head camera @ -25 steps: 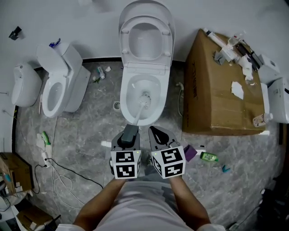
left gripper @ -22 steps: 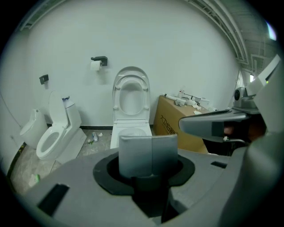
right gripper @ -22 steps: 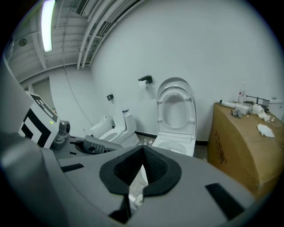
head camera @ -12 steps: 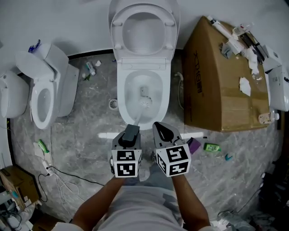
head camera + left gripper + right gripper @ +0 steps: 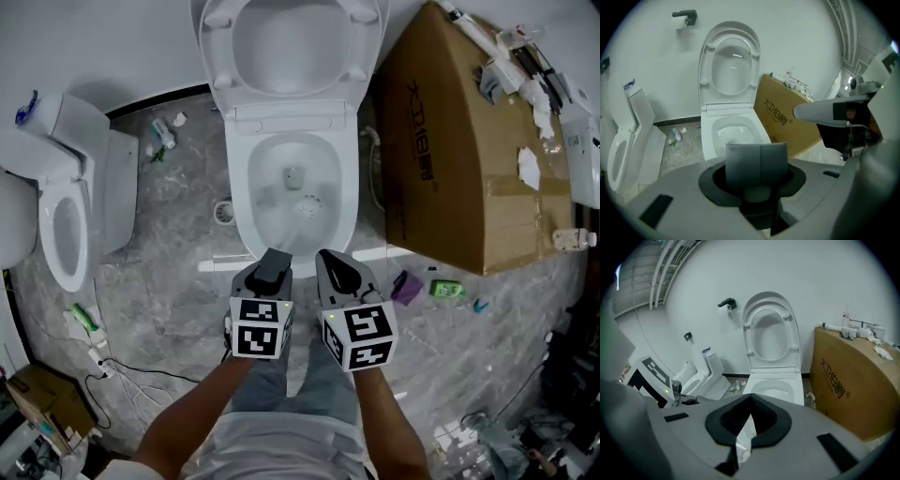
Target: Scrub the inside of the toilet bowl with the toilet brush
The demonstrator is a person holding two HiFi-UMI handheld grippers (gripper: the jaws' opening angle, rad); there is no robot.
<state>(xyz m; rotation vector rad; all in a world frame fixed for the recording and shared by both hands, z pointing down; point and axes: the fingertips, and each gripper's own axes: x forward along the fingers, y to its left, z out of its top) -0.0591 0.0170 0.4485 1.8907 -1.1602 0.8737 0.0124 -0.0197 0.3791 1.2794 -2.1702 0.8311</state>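
Over the bowl's near rim: left gripper (image 5: pixel 272 269) and right gripper (image 5: pixel 339 274) sit side by side, marker cubes toward the person.
Left tongs: pressed together on the handle end of the toilet brush (image 5: pixel 307 208).
Right tongs: black tips closed on each other, nothing between them.
Brush: its white head lies inside the toilet bowl (image 5: pixel 352 197), just near and right of the grey outlet.
Change: against half a second ago, the toilet fills more of the head view and the grippers are closer to its rim. The handle, then a plain white streak, now barely shows.
Writing: the cardboard box (image 5: pixel 450 178) right of the toilet bears four dark Chinese characters, seemingly 大卫伯爵.
Hard to see: the handle is mostly hidden by the left gripper. The second toilet (image 5: pixel 70 187) at far left is cut off. The label on the green bottle (image 5: pixel 448 290) is too small to read.
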